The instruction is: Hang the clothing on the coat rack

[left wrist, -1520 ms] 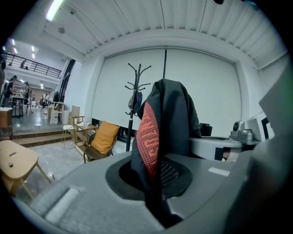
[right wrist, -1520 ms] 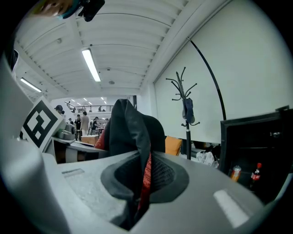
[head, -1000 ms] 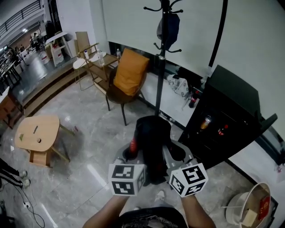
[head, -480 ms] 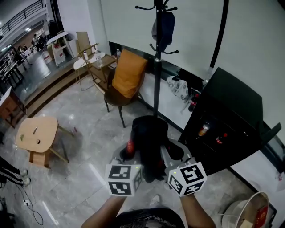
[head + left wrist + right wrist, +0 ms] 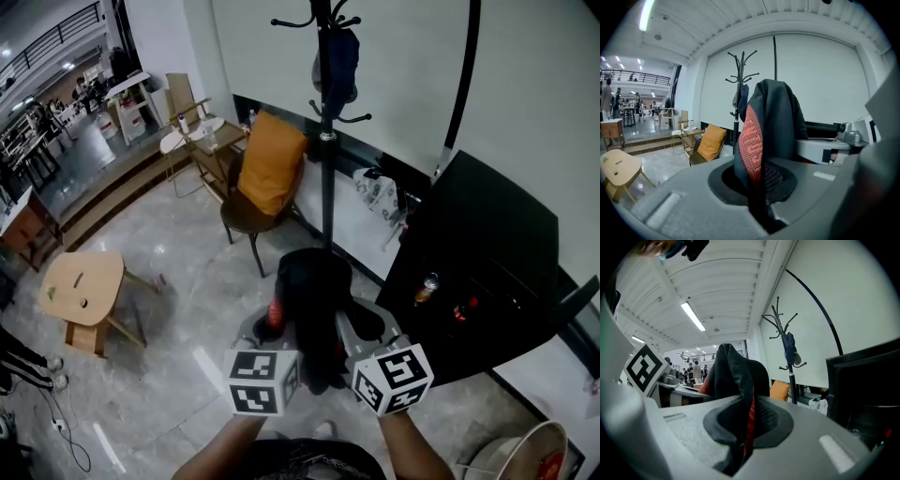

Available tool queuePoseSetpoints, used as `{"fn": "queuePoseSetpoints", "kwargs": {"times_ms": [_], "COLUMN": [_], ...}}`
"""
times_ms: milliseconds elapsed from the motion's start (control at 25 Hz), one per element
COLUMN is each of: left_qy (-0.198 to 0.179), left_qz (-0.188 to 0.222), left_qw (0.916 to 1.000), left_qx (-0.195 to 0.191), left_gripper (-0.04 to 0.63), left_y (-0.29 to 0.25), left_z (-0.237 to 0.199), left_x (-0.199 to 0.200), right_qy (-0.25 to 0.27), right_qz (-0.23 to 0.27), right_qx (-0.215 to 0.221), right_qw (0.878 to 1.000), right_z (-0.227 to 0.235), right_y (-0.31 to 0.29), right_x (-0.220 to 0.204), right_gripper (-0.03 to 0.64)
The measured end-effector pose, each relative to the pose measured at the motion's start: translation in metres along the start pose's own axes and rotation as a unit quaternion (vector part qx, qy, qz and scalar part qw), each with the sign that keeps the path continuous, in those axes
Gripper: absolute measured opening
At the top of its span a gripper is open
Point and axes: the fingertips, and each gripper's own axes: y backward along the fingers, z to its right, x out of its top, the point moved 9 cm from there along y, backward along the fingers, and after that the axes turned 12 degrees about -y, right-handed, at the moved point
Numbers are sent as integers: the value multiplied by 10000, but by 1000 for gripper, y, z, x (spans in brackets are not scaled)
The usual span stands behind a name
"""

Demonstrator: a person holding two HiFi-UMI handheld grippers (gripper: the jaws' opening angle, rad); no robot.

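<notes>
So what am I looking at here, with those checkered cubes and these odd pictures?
No robot: a person holds a hand tool, a gripper, in each hand. The cubes with square markers are part of them. One picture comes from a camera on the person's head, looking down; the other two ride on the grippers. The left gripper and right gripper are both shut on a black garment with red print. Ahead stands a black coat rack with a dark blue item hanging on it, beside a chair with an orange cushion.
</notes>
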Motion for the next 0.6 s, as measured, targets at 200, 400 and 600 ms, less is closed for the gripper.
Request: {"fn": "queuePoseSetpoints", "kwargs": {"times_ms": [200, 400, 600], "left_qy": [-37, -5, -5], "left_qz": [-12, -22, 11], "left_qw": [10000, 10000, 9998], "left_qx": [45, -21, -179], "left_gripper": [25, 25, 25], "left_y": [-14, -32, -56], "left_z": [-2, -11, -31], "left_x": [4, 5, 9], "right_qy": [-31, -44, -16], "right_qz": [14, 32, 45], "right_qx": [51, 4, -122], "right_qw": [10000, 10000, 9999], "right_z": [12, 20, 24], "right_y": [-10, -26, -52], "right_x": [3, 7, 9], "right_gripper": [31, 31, 31]}}
